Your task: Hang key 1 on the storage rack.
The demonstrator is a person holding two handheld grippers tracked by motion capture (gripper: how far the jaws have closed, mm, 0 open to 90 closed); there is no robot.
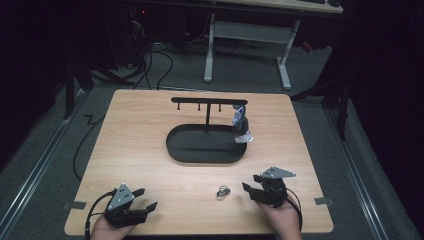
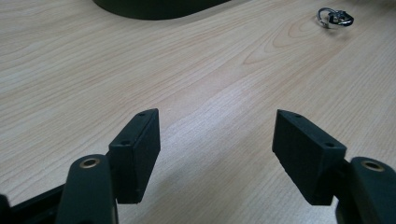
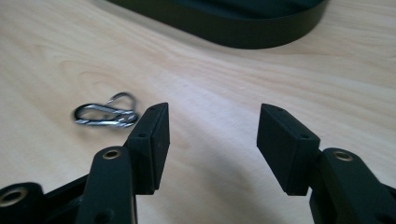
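A small metal clip with a ring (image 1: 223,192) lies on the wooden table near the front edge. In the right gripper view the clip (image 3: 105,114) sits just left of my right gripper (image 3: 212,135), outside its jaws, which stand open over bare wood. In the high view the right gripper (image 1: 250,182) is close to the right of the clip. My left gripper (image 1: 146,198) rests at the front left, open with nothing between its jaws (image 2: 217,140); the clip (image 2: 334,17) lies far off at its upper right. A black oval stand (image 1: 180,150) carries a hook bar with a grey keychain (image 1: 241,127) hanging from it.
The stand's base (image 3: 233,23) lies ahead of the right gripper and its edge (image 2: 154,7) ahead of the left one. Bare wood stretches between the grippers and the base. Beyond the table are a white desk frame (image 1: 210,55) and cables on the floor.
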